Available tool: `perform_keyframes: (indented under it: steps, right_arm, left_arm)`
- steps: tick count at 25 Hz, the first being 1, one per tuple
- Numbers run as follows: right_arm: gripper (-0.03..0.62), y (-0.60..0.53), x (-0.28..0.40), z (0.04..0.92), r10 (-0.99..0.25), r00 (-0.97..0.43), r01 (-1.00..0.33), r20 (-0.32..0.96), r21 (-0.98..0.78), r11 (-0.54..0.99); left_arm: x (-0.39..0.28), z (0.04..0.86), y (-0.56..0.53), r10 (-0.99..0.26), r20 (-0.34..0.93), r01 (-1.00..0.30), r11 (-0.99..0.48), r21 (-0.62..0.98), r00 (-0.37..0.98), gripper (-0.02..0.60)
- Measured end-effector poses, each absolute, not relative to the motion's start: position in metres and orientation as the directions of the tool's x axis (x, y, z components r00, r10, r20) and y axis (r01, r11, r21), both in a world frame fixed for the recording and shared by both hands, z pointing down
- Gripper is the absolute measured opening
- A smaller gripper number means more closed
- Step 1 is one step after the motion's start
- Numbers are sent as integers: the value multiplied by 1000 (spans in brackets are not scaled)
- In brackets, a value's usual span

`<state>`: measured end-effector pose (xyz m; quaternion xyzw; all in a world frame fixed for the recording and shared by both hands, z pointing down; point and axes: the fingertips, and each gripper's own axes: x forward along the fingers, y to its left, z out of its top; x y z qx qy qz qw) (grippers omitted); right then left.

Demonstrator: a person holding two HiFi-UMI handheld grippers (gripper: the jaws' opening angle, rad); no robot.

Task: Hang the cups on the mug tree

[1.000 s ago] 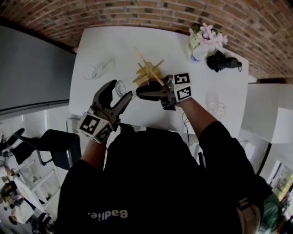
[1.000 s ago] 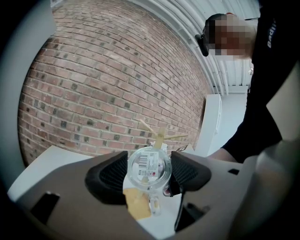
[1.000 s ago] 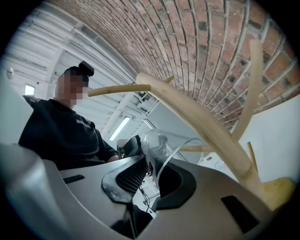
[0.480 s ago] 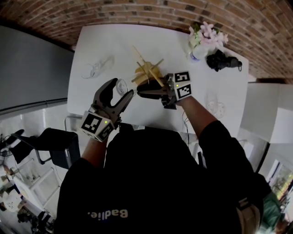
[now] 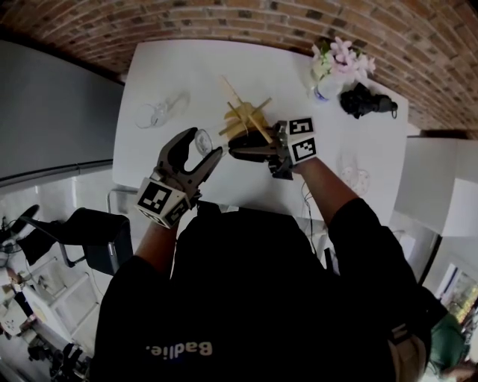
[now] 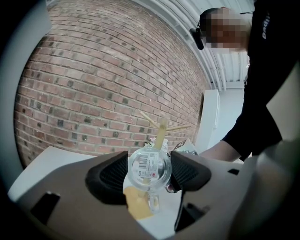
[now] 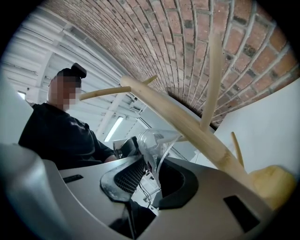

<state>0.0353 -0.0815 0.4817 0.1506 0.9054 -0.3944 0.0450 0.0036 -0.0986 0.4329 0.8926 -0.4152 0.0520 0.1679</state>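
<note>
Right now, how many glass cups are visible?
4 cups: one in the left claw; one between the right claw's jaws, just opening; two on the table. More may be hidden.

Table [image 5: 187, 67] fills the upper frame; wall [image 5: 299, 22] behind it along the top edge. Mug tree [image 5: 246, 119] on the table at centre. First cup [image 5: 158, 112] on the table, left of the tree, well apart. Second cup [image 5: 200, 140] just lower left of the tree. Flowers [image 5: 340, 60] at the table's upper right; dark object [image 5: 364, 101] just beside them, lower right. Chair [image 5: 97, 239] lower left, off the table.

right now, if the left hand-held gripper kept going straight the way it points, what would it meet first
Probably the mug tree: its post stands directly behind the glass cup held in the left hand-held gripper; depth is unclear.
</note>
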Motion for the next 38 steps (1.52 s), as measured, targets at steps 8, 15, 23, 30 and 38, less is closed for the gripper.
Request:
perform_keyframes:
  steps: [8, 15, 23, 30, 38]
  right_arm:
    - [126, -83, 35, 493, 213, -970, 230, -114, -712, 663]
    - [137, -87, 35, 499, 172, -982, 177, -79, -714, 678]
    - [141, -88, 34, 500, 145, -989, 130, -39, -705, 697]
    - [141, -87, 35, 499, 124, -992, 96, -9, -691, 717]
    - [141, -88, 36, 497, 115, -993, 83, 1, -687, 722]
  left_arm:
    - [-2, 449, -98, -721, 227, -756, -612, 232, 654, 285]
    - [-2, 456, -100, -717, 236, -754, -611, 243, 656, 285]
    - [-1, 458, -101, -707, 239, -746, -617, 249, 665, 287]
    - [-1, 459, -102, -705, 232, -742, -622, 252, 670, 287]
    - [0, 461, -101, -703, 237, -741, -620, 256, 670, 291]
